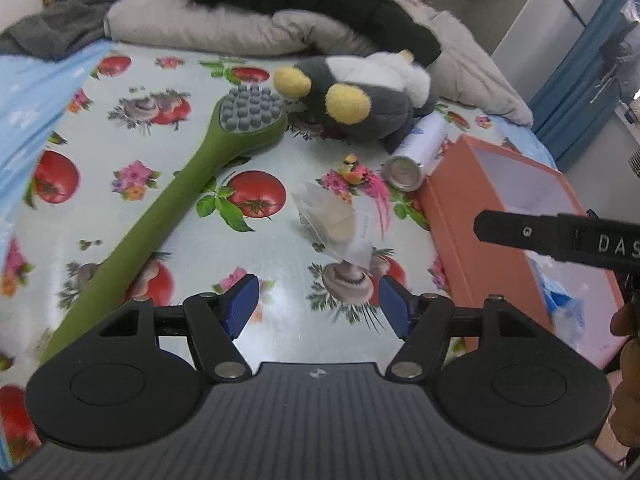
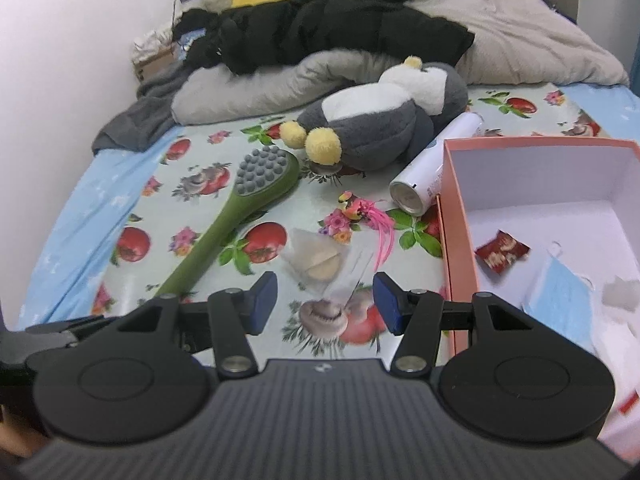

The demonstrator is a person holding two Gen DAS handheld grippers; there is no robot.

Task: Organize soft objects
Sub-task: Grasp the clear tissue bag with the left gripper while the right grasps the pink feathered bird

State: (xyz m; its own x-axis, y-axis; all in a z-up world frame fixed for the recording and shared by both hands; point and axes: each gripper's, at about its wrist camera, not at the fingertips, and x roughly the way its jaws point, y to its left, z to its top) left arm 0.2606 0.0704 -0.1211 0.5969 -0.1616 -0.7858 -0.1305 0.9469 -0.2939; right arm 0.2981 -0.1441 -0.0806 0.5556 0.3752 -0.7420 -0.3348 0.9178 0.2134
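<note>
The left hand-held gripper (image 1: 316, 300) hangs over the bed with its blue pads spread and nothing between them; the right hand-held gripper (image 2: 325, 300) is likewise spread wide and empty, low over the same patterned sheet. Just ahead of both lies a clear plastic pouch (image 2: 320, 264) with a pale round pad inside, flat on the tomato-and-flower oilcloth (image 1: 120, 152) — bare cloth shows between the pouch and each pair of pads. To the left a green long-handled massage brush (image 1: 192, 176) runs diagonally, its grey-nubbed head up near the toy and its handle reaching down beside the left hand-held gripper's left finger. Beyond the pouch sits a small pink feathered bird ornament (image 2: 362, 212), and beside it a white cylindrical can (image 2: 424, 184) lies on its side, its end just at the wall of the orange box (image 2: 456, 216). The box stands open at the right edge of the bed; inside are a red wrapper (image 2: 502, 254), a blue face mask (image 2: 564, 296) and a small white lump, with open white floor toward its far wall. The grey-and-white plush penguin (image 2: 372, 128) with yellow feet lies on its back farther off, its feet near the brush head, its body touching the can. Behind it a grey quilt (image 2: 256, 92) and black jacket (image 2: 340, 20) heap against the far end.
</note>
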